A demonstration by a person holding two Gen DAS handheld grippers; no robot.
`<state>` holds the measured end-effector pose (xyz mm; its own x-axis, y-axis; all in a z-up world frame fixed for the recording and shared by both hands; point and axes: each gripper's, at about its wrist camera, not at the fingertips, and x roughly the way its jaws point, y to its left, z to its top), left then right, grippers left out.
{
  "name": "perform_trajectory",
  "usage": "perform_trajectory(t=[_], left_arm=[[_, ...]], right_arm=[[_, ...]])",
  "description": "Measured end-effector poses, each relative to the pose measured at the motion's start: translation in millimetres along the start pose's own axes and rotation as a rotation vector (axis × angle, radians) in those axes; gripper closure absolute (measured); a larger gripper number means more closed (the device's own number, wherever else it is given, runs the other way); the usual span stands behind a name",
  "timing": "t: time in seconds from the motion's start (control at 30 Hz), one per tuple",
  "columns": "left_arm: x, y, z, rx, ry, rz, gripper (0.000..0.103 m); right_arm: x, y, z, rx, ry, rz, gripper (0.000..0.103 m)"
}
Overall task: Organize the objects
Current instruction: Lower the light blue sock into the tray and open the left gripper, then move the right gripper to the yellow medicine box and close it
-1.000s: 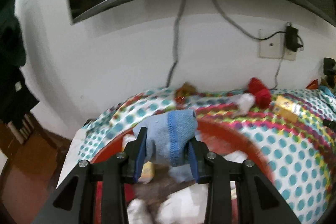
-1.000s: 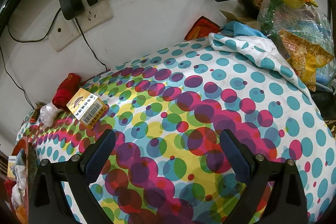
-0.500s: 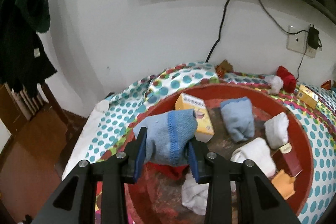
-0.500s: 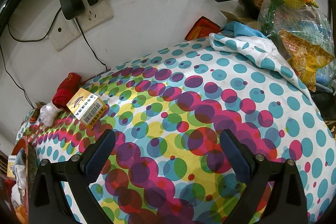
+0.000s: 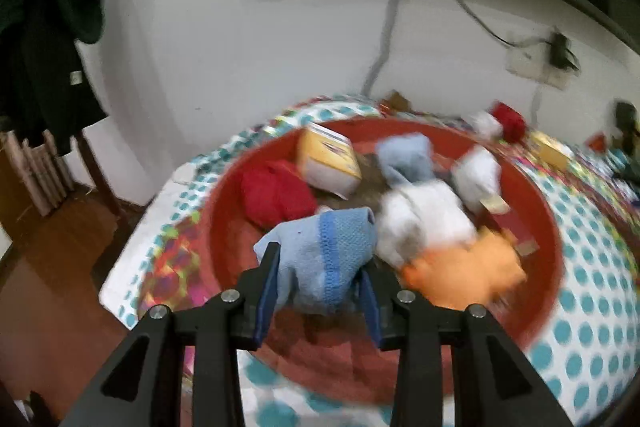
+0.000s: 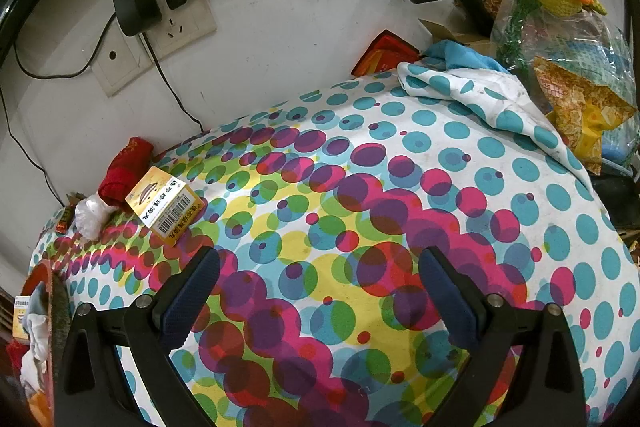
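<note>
Left wrist view: left gripper (image 5: 318, 291) has the light-blue sock (image 5: 326, 259) between its pads, over the near-left part of the red basin (image 5: 536, 211). Jaws are opening, sock not yet free of the pads. Frame is motion-blurred. Basin already holds a red cloth (image 5: 276, 193) at the left wall, a yellow box (image 5: 328, 163) at the far rim, another blue sock (image 5: 408, 157), white bundles (image 5: 428, 219) in the middle, an orange item (image 5: 464, 277) at the near-right. Basin sits at the left end of the spotted bedcover (image 5: 592, 291).

To do it well, I'd say: release only once the sock is fully inside the near rim, aim for the bare patch just ahead of the fingers, open wide so the knit doesn't snag on a pad.

Right wrist view: right gripper (image 6: 320, 291) fingers wide apart, nothing between them, hanging over the middle of the bedcover. Still to sort near the far-left edge: barcode box (image 6: 166, 205), red roll (image 6: 126, 167), white wad (image 6: 90, 217).
</note>
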<state>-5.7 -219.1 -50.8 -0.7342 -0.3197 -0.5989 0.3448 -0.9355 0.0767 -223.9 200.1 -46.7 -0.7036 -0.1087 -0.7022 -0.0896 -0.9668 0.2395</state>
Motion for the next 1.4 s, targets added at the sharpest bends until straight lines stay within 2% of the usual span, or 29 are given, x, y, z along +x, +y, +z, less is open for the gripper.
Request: perform_trajectory(t=[0.1,0.43,0.77,0.8,0.87,0.93,0.97,1.1,1.2,1.3,1.4], left_arm=[[-2,-21,-12,0.063,0.0,-0.016,0.065],[11,-20,-16,-0.002,0.044,-0.047,0.064],[31,-20,-5,0.025,0.045,-0.017,0.062],[34,-20,-3,0.024,0.04,-0.012,0.059],[37,-18,-3,0.019,0.036,0.009,0.046],[31,-13,-5,0.001,-0.012,0.012,0.018],[27,-10,-7,-0.01,-0.031,-0.004,0.014],[0,-3,-11,-0.022,-0.123,-0.031,0.008],[-29,0,-12,-0.051,-0.191,-0.062,0.0],[-54,-2,-12,-0.049,-0.258,-0.084,0.0],[-75,-2,-9,-0.052,-0.323,-0.142,0.0]], right_arm=[[0,0,0,0.002,0.0,-0.001,0.004],[0,0,-1,-0.001,0.003,0.001,0.003],[1,1,0,0.001,0.012,-0.003,0.003],[1,1,0,0.0,0.012,-0.003,0.003],[1,1,1,0.006,0.011,-0.003,0.003],[2,2,1,0.003,0.015,-0.005,0.003],[2,3,1,0.001,0.016,-0.005,0.003],[2,1,2,0.003,0.019,-0.003,0.003],[6,0,2,-0.001,0.033,0.004,0.003],[9,5,2,-0.032,0.051,0.001,0.003],[13,18,1,-0.121,0.078,-0.012,0.003]])
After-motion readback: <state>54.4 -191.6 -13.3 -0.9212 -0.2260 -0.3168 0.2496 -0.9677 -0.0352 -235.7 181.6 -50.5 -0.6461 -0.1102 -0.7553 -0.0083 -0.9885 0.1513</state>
